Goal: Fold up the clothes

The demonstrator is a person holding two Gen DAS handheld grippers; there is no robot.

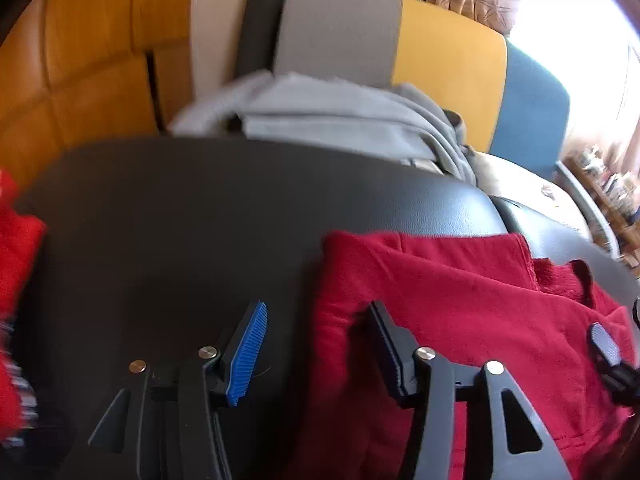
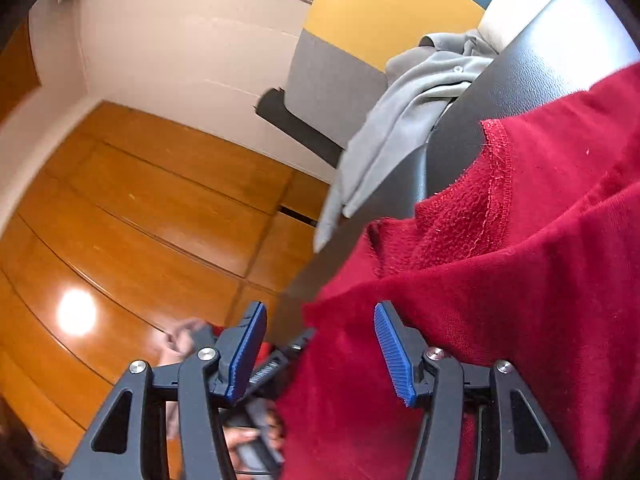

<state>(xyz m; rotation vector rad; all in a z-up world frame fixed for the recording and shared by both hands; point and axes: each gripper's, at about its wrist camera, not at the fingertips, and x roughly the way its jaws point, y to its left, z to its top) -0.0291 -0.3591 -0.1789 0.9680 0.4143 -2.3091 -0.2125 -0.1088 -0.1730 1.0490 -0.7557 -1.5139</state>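
A red fleece garment [image 1: 460, 320] lies bunched on a black leather seat [image 1: 200, 220]. My left gripper [image 1: 320, 344] is open over the garment's left edge, with the cloth between and under its blue-padded fingers. My right gripper [image 2: 320, 348] is open too, its right finger over the red garment [image 2: 520, 280] and its left finger past the edge. The right gripper also shows at the far right of the left wrist view [image 1: 612, 352]. The left gripper and the hand holding it show low in the right wrist view [image 2: 256, 400].
A grey garment [image 1: 340, 120] lies heaped at the back of the seat, against a grey, yellow and blue backrest [image 1: 440, 60]. It also shows in the right wrist view [image 2: 400, 120]. An orange wooden cabinet [image 2: 140, 220] stands at the left. More red cloth [image 1: 16, 260] sits at the left edge.
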